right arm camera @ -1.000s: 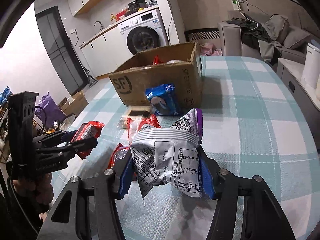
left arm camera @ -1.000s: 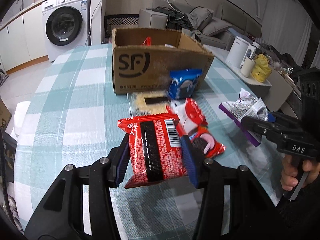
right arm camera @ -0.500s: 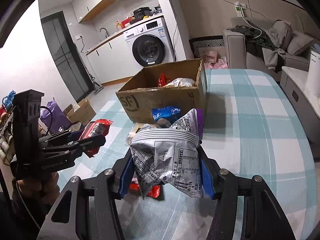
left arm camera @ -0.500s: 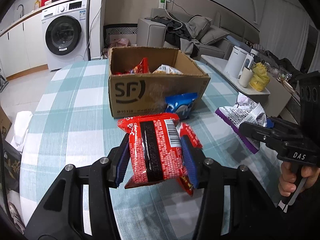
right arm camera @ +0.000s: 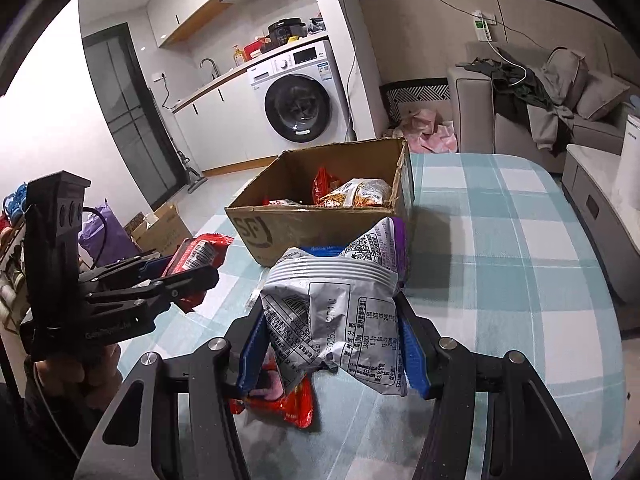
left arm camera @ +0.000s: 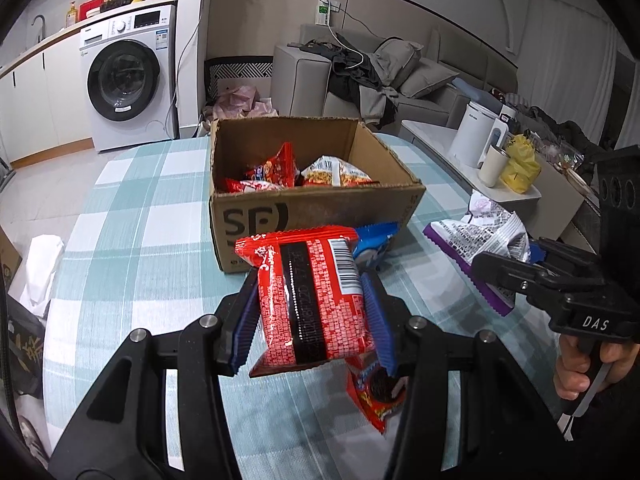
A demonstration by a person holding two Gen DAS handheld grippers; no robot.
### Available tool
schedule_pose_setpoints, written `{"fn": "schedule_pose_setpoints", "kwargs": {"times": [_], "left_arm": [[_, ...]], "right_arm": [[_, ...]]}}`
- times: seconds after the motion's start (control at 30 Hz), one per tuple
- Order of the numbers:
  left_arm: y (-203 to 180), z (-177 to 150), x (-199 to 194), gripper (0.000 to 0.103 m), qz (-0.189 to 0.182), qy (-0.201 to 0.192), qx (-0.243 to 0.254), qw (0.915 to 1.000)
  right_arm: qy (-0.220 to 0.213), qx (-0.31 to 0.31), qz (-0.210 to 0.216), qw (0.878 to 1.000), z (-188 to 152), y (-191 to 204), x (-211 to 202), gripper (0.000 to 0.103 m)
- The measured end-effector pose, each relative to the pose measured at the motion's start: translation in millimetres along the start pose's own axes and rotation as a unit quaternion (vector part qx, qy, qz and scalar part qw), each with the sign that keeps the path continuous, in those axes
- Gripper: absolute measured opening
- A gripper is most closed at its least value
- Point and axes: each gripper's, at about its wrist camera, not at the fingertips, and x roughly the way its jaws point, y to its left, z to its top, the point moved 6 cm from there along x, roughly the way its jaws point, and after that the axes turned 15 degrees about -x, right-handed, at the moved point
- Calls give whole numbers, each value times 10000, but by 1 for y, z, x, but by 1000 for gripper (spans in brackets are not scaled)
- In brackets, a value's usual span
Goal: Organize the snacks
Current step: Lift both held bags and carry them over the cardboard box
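My left gripper (left arm camera: 314, 320) is shut on a red snack packet (left arm camera: 312, 300) and holds it above the table, in front of the open cardboard box (left arm camera: 320, 212). My right gripper (right arm camera: 332, 344) is shut on a silver and purple snack bag (right arm camera: 340, 312), also raised, just short of the box (right arm camera: 304, 220). The box holds red packets (left arm camera: 272, 172) and a yellow-white bag (left arm camera: 336, 172). A blue cookie packet (left arm camera: 374, 240) leans at the box front. A red cookie packet (left arm camera: 376, 396) lies on the table below my left gripper. Each gripper shows in the other's view: the right one (left arm camera: 516, 268) and the left one (right arm camera: 176, 276).
The table has a teal and white checked cloth (right arm camera: 500, 240). A washing machine (left arm camera: 128, 76) and a sofa (left arm camera: 384, 76) stand beyond it. A white kettle (left arm camera: 476, 136), a cup and a yellow bag (left arm camera: 520, 164) sit on a side table at the right.
Both grippers have risen with their packets and moved towards the box, so its inside now shows. The snacks left on the table have dropped low in both views.
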Motion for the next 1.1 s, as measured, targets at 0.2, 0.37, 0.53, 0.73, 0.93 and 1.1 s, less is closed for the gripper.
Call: {"fn": "schedule_pose_setpoints", "kwargs": {"times": [0.2,0.37,0.53,0.73,0.93,1.1], "left_arm": [[0,16,6,46,-7,-63,37,10000],[-1,28,10,46,-25,-110,27,9999],[-2,37,15,46,-33,-147,30,9999],[-4,50,20,46,-28,-221,49,9997],[-3,65,29,46,0,-270,108,9996],[-2,81,39,46,15,-332,108,9994]], "right_arm": [[-35,4,-1,10000,15,-7,8,58],[-107,-7,5,9999,28,-10,13,58],[-158,-21,52,9999,39,-11,18,58],[-209,-63,98,9997,52,-14,24,58],[-252,-37,114,9996,64,-19,31,58],[-255,-41,154,9995,71,-20,37,58]]}}
